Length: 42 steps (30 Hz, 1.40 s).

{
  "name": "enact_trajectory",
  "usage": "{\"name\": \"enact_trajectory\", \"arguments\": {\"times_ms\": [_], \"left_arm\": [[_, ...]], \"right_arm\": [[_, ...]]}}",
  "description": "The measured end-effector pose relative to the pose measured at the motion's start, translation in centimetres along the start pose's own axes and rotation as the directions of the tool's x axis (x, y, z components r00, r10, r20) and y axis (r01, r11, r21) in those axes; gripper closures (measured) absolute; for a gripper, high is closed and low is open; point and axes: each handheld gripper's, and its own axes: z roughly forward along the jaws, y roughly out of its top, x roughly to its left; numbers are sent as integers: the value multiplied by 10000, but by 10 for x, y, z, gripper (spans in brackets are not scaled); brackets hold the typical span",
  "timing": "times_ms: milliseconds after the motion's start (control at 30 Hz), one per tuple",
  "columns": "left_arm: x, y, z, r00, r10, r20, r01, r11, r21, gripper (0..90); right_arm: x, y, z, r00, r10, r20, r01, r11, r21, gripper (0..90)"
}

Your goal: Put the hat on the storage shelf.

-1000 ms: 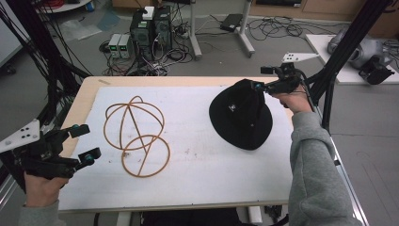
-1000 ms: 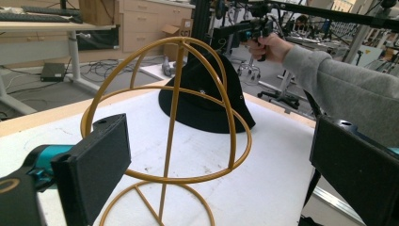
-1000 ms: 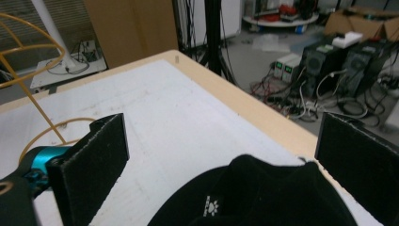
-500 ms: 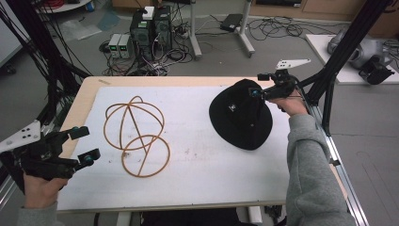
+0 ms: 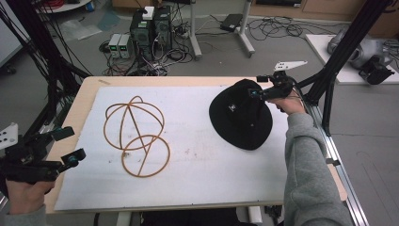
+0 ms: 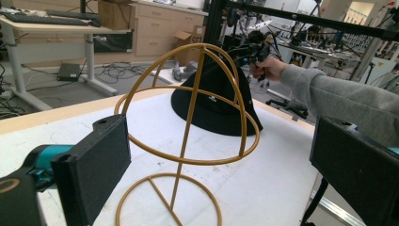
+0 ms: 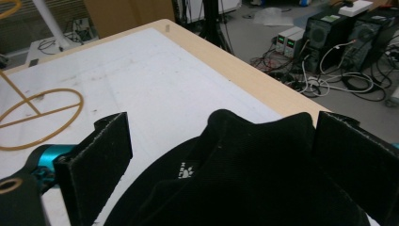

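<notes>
White sheeting is laid over the wooden table [image 5: 84, 101]; cables and computer boxes [image 5: 150, 26] are seen on the floor at twelve o'clock. At eight o'clock the left gripper [image 5: 66, 146] is held wide, near the wire stand [image 5: 136, 136]. At two o'clock the hat [image 5: 242, 120] is flanked by the right gripper [image 5: 258, 86], its jaws spread wide about the crown.

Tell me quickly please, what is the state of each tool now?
Left tool: open, holding nothing, at the table's near left edge, facing the wire hat stand.
Right tool: open, its jaws around the crown of the black hat, not closed on it.
</notes>
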Motion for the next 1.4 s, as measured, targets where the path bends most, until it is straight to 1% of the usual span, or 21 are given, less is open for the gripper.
{"name": "enact_trajectory", "arguments": {"times_ms": [67, 133, 200, 267, 300, 400, 433, 467, 500, 600, 700, 800, 867, 900, 967, 1033, 1067, 1133, 1267, 1367, 1400], "left_arm": [[0, -1, 1, 10000, -25, 26, 25, 10000, 40, 60], [0, -2, 3, 10000, -49, 60, 48, 10000, 86, 60], [-1, -2, 4, 9999, -31, 99, 30, 9999, 149, 60], [-1, -3, 4, 10000, -31, 79, 30, 9998, 189, 60], [-1, -3, 4, 10000, -46, 81, 45, 9998, 174, 60], [0, -4, 2, 9999, -107, 99, 106, 9998, 179, 60], [0, -4, 2, 9996, -187, 204, 184, 9997, 128, 60], [0, -3, 2, 9996, -191, 230, 189, 9998, 104, 60], [0, -3, 2, 9997, -172, 186, 170, 9998, 106, 60], [0, -4, 1, 9997, -193, 154, 191, 9998, 98, 60], [1, -4, 0, 9995, -256, 169, 256, 9997, 35, 60], [1, -5, 0, 9994, -283, 185, 282, 9996, 33, 60], [1, -4, -1, 9993, -304, 211, 303, 9995, 61, 60], [1, -3, -3, 9993, -293, 221, 292, 9996, 40, 60], [1, -2, -7, 9994, -285, 186, 287, 9995, -90, 60], [1, -2, -10, 9995, -295, 143, 297, 9994, -176, 60], [1, -2, -11, 9994, -320, 129, 323, 9992, -223, 60], [2, -1, -13, 9994, -343, 88, 345, 9991, -263, 60], [2, -1, -14, 9994, -336, 47, 337, 9990, -296, 61], [2, -2, -14, 9994, -350, 21, 351, 9990, -277, 60], [2, -2, -13, 9994, -357, 30, 358, 9990, -261, 60]], "right_arm": [[-1, -1, 1, 9999, 132, -9, -132, 9999, -44, 47], [0, -2, 1, 9997, -19, 236, 18, 10000, 18, 47], [-2, -3, 2, 9998, 145, 116, -146, 9998, 97, 48], [-1, -5, 3, 9997, -64, 257, 58, 9997, 239, 48], [-1, -5, 4, 9996, -64, 258, 57, 9996, 262, 48], [-2, -5, 3, 9996, -20, 282, 16, 9999, 158, 49], [-2, -5, 3, 9995, -65, 324, 60, 9998, 166, 48], [-2, -5, 4, 9994, -9, 356, 4, 9999, 127, 48], [-3, -5, 4, 9995, 98, 315, -101, 9999, 100, 48], [-4, -6, 4, 9989, 235, 409, -241, 9996, 120, 48], [-3, -6, 3, 9980, 177, 604, -185, 9998, 123, 52], [0, -8, 7, 9968, 149, 784, -182, 9990, 419, 74], [0, -9, 9, 9965, 155, 822, -197, 9985, 508, 158], [1, -9, 8, 9965, 104, 828, -139, 9990, 422, 192], [2, -8, 6, 9947, 6, 1029, -26, 9998, 194, 279], [2, -8, 4, 9936, 68, 1127, -86, 9998, 163, 354], [2, -8, 4, 9935, -6, 1137, -11, 9999, 149, 389], [2, -10, 3, 9925, -42, 1225, 23, 9999, 158, 408], [0, -12, 4, 9921, 183, 1244, -209, 9996, 194, 467], [-1, -13, 4, 9920, 169, 1253, -205, 9994, 275, 541], [-1, -13, 5, 9915, 150, 1296, -194, 9993, 322, 588]]}}
